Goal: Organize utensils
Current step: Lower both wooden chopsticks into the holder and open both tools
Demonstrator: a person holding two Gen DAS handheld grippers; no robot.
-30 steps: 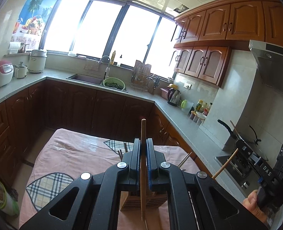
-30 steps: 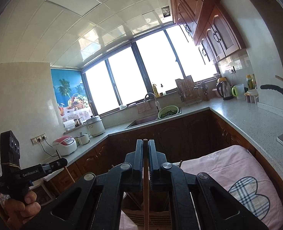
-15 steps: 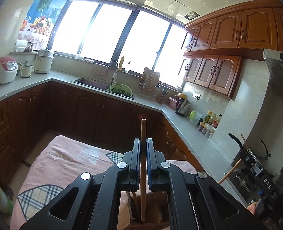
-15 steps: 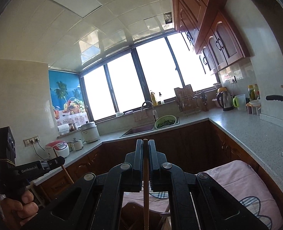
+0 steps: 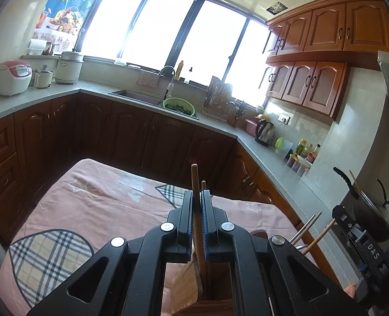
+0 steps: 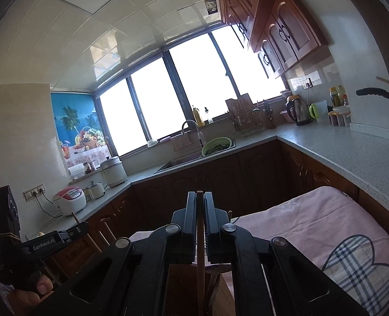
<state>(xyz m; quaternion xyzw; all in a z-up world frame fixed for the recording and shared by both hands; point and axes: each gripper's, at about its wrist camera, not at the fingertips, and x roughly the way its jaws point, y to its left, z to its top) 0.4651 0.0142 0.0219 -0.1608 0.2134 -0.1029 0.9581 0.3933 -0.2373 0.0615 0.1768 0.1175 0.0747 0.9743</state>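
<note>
Both lowered since a moment ago: left gripper [image 5: 197,205] clamped on a chopstick [image 5: 195,181], right gripper [image 6: 200,208] on another, tips now entering the wooden holder [image 5: 194,287] beneath the jaws.

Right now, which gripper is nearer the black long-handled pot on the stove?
Right. The right gripper, shut on a wooden chopstick, sits in front of the pot; the left gripper holds a wooden stick farther left, over the wooden holder.

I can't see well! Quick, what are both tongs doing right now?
Left tongs: closed on a wooden chopstick.
Right tongs: closed on a wooden chopstick.
</note>
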